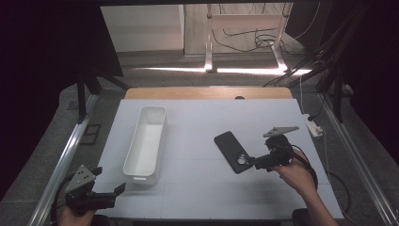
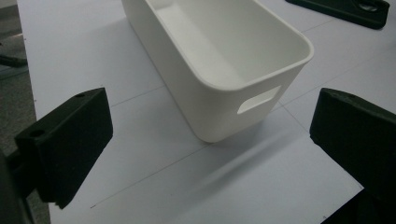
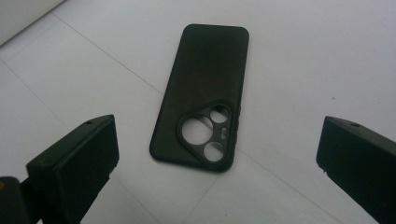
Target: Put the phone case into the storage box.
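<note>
Right tongs [image 3: 219,163] wide, just short of black phone case [image 3: 205,93]; left tongs [image 2: 210,149] wide, facing white bin [image 2: 224,70]

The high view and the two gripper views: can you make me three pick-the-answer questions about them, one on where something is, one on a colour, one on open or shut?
1. Where does the black phone case with camera cut-outs lie?
A. inside the bin
B. flat on the white table top
C. on the floor

2. What colour is the long plastic bin?
A. white
B. red
C. blue

3. How do the right gripper's jaws stand?
A. shut on the case
B. wide apart
C. shut on nothing

Answers: 1 B, it rests on the table right of the bin. 2 A, its walls are white. 3 B, the case lies untouched between them.
</note>
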